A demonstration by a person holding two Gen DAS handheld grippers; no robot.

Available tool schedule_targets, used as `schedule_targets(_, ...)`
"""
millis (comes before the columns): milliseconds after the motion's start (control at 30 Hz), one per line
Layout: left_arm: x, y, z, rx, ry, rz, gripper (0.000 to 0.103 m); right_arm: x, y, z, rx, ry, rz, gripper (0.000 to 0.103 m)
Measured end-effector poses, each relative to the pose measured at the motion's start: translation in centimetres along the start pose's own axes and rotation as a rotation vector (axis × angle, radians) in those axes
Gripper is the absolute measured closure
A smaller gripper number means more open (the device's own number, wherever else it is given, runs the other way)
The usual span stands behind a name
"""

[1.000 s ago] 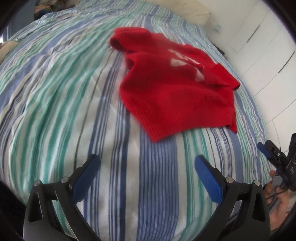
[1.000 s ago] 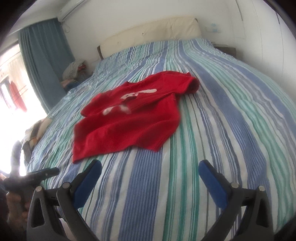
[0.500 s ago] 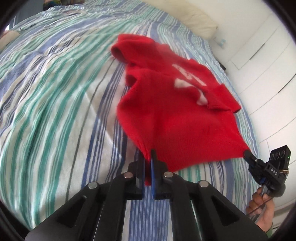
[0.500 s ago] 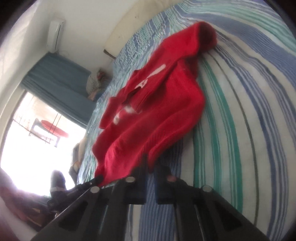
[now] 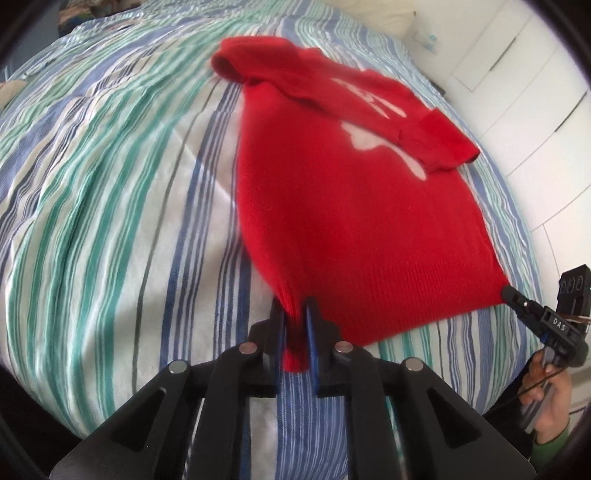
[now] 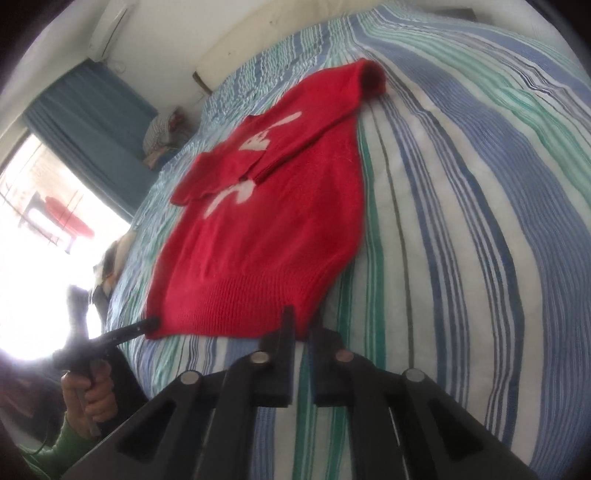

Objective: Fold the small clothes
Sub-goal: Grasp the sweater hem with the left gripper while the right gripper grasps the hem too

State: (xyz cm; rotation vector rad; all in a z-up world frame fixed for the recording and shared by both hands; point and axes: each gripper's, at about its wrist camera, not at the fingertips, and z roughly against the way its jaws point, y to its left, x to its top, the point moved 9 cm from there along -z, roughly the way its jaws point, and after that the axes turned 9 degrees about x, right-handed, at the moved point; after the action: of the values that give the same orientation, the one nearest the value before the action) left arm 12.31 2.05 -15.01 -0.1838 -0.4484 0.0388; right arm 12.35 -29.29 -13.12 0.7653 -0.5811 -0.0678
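In the left wrist view, your left gripper [image 5: 295, 317] was clamped on the near left corner of the red sweater [image 5: 354, 206], a fold of the ribbed hem bunched between its blue pads [image 5: 309, 332]. The sweater lay spread on the striped bedsheet [image 5: 110, 184], its hem toward you and its collar at the far end. One sleeve was folded across the chest over a white printed design, its cuff lying toward the right edge. At the near right corner of the hem, your right gripper [image 5: 511, 295] had its tips against the cloth, and your right hand [image 5: 550, 398] gripped the handle below it. White cupboard doors [image 5: 535, 92] stood to the far right.

In the right wrist view, your right gripper [image 6: 301, 325] was closed to a narrow gap at the near right corner of the hem; the frame was soft there, so the cloth seemed to be pinched between the fingers, though I could not see it clearly. The red sweater [image 6: 266, 236] stretched away toward the far left. At the near left corner, your left gripper [image 6: 149, 324] met the hem, with your left hand [image 6: 92, 395] on its handle. A blue curtain [image 6: 92, 122] hung beside a bright window at the far left, and a pale headboard [image 6: 295, 33] ran along the far end of the bed.
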Motion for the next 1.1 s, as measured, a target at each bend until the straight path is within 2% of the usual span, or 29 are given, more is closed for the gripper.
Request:
schedule_targets(33,0.1,0.0,0.1,-0.003,-0.010,0.000,0.078,0.1,-0.2,0.1,0.014,-0.009,-0.011,0.086)
schedule_targets(67,0.2,-0.1,0.1,-0.005,-0.015,-0.004,0.077,0.0,-0.3,0.2,0.030,-0.015,-0.020,0.080)
schedule_targets(100,0.1,-0.2,-0.1,-0.006,-0.017,-0.009,0.077,0.1,-0.4,0.2,0.047,-0.018,-0.033,0.067)
schedule_targets(133,0.1,-0.5,-0.4,-0.009,-0.012,-0.012,0.081,0.1,-0.7,0.1,0.070,-0.022,-0.053,0.063)
schedule_targets(200,-0.1,-0.9,-1.2,-0.023,0.005,-0.010,0.098,-0.2,-1.4,-0.4,0.122,-0.013,-0.106,0.063)
schedule_targets(233,0.2,-1.1,-1.5,-0.009,0.007,-0.008,0.099,-0.3,-1.7,-1.1,0.138,-0.001,-0.130,0.074)
schedule_targets(267,0.3,-0.9,-1.2,0.001,0.005,-0.006,0.099,-0.3,-1.9,-1.7,0.140,0.012,-0.144,0.089)
schedule_targets(300,0.4,-0.7,-0.8,0.013,0.000,-0.006,0.100,-0.4,-2.2,-1.8,0.114,0.019,-0.150,0.099)
schedule_targets(367,0.8,0.3,0.7,0.049,-0.022,-0.015,0.101,-0.2,-2.0,-1.2,0.060,0.021,-0.114,0.099)
schedule_targets(433,1.0,1.3,2.3,0.050,-0.029,-0.020,0.101,-0.1,-1.1,0.2,-0.056,0.040,0.000,0.099)
schedule_targets(500,0.7,1.9,3.5,0.043,-0.021,-0.034,0.101,-0.3,0.3,2.0,-0.115,0.056,0.083,0.100)
schedule_targets(567,0.0,2.2,4.1,0.071,-0.013,-0.067,0.101,-0.7,1.7,3.4,-0.159,0.072,0.142,0.100)
schedule_targets(667,-1.3,2.7,2.5,0.150,0.014,-0.113,0.101,-2.0,2.7,3.6,-0.202,0.119,0.184,0.100)
schedule_targets(733,-2.3,3.1,0.6,0.175,0.055,-0.097,0.101,-3.0,2.0,2.2,-0.246,0.156,0.204,0.100)
schedule_targets(767,-2.4,3.1,0.1,0.190,0.051,-0.098,0.101,-3.5,1.1,1.4,-0.261,0.173,0.188,0.100)
schedule_targets(833,-2.5,2.9,0.1,0.228,0.024,-0.118,0.101,-4.4,-0.9,0.0,-0.264,0.193,0.138,0.100)
schedule_targets(900,-2.6,2.8,0.3,0.247,0.008,-0.129,0.101,-4.4,-1.5,-0.4,-0.259,0.174,0.128,0.100)
schedule_targets(1100,-2.6,2.9,0.1,0.245,-0.011,-0.105,0.101,-4.7,-1.7,0.0,-0.234,0.118,0.109,0.100)
